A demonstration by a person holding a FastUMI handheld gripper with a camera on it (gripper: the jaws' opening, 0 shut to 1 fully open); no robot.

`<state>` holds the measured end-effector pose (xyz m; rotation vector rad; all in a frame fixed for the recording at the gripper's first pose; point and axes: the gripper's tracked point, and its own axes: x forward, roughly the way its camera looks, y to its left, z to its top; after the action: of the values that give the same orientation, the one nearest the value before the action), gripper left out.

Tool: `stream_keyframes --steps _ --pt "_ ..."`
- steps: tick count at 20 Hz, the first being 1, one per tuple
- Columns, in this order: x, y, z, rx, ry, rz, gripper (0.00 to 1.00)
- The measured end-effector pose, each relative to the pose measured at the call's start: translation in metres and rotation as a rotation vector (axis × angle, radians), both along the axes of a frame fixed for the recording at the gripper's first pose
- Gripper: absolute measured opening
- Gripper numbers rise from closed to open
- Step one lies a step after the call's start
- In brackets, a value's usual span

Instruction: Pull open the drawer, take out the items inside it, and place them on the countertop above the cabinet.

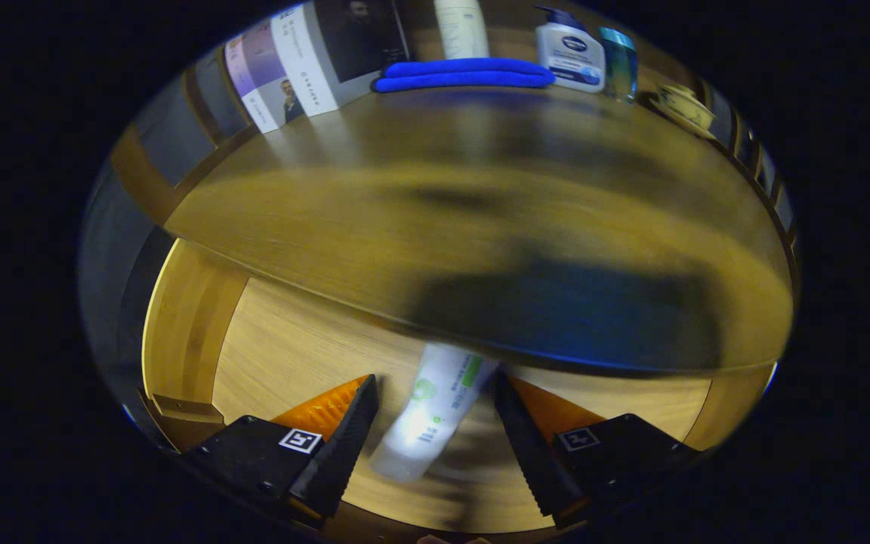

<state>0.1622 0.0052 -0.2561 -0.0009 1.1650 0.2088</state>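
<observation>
An open drawer with a pale wood floor sits in the lower half of the frame, beneath the curved front edge of the wooden tabletop. A white tube with green markings lies tilted in the drawer, its upper end tucked under the tabletop's edge, its lower end toward the bottom centre. The claw stands wide, one finger on either side of the tube with a gap showing on both sides; neither presses on it. A dark blurred shadow falls across the tabletop at centre right. Along the top of the frame, at the tabletop's far side, rest a folded blue cloth, a white pump bottle, a small teal container just beside it, and a pale cup on a saucer at upper right.
</observation>
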Motion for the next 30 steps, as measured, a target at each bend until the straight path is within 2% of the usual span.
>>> stream_keyframes --steps 5,13,14,16,17,18,19,22,25,30 --pt "0.004 -0.002 -0.004 -0.096 -0.005 0.050 0.92" --pt "0.000 0.001 -0.004 -0.104 -0.001 0.087 0.57" --pt "-0.001 0.002 -0.003 -0.095 -0.002 0.092 0.57" --pt "-0.007 0.004 -0.002 -0.076 0.012 0.119 0.49" --pt "-0.009 0.004 -0.003 -0.065 0.017 0.132 0.49" --pt "-0.007 0.006 -0.001 -0.043 0.021 0.097 0.42" --pt "-0.015 0.007 0.002 -0.031 0.046 0.103 0.35" --pt "-0.020 0.008 0.000 -0.021 0.050 0.158 0.36" --pt "-0.023 0.011 0.003 0.029 0.076 0.136 0.36" --pt "-0.021 0.011 0.030 0.055 0.009 0.136 0.35"
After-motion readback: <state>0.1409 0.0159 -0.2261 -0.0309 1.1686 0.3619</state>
